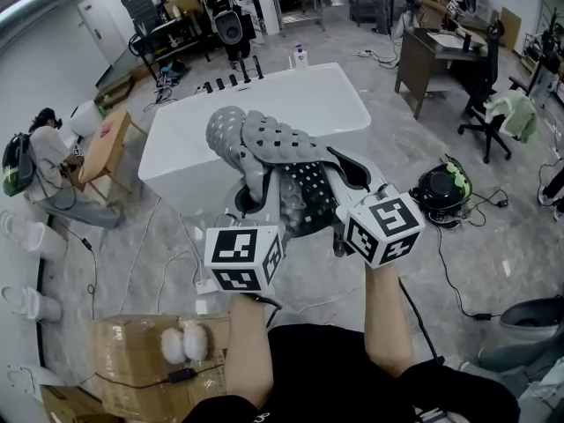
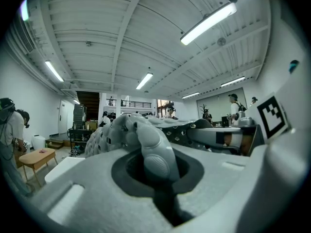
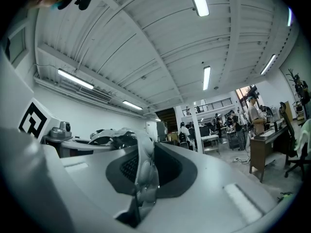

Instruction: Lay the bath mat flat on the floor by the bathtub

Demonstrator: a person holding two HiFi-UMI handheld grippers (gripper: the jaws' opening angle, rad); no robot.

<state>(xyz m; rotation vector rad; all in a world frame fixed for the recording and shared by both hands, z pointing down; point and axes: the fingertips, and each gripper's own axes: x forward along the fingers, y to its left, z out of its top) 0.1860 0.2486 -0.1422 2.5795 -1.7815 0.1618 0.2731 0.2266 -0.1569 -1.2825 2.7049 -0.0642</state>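
Bath mat [image 1: 273,144]: grey, bumpy, bunched up, held in air above floor [image 1: 414,157]. White bathtub [image 1: 291,95] just beyond mat, at 12 o'clock.
Left hand-held gripper [image 2: 160,178]: at mat's 7 o'clock, jaws nearly together, pinching thick fold of mat.
Right hand-held gripper [image 3: 142,188]: at mat's 4 o'clock, jaws pinching thin edge of mat.
Both point roughly level, toward bathtub.
Cardboard box [image 1: 132,351] on floor, 7 o'clock in head view.

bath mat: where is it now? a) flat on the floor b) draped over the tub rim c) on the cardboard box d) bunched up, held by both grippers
D: the left gripper and right gripper each clamp a fold of the bath mat, bunched in the air.
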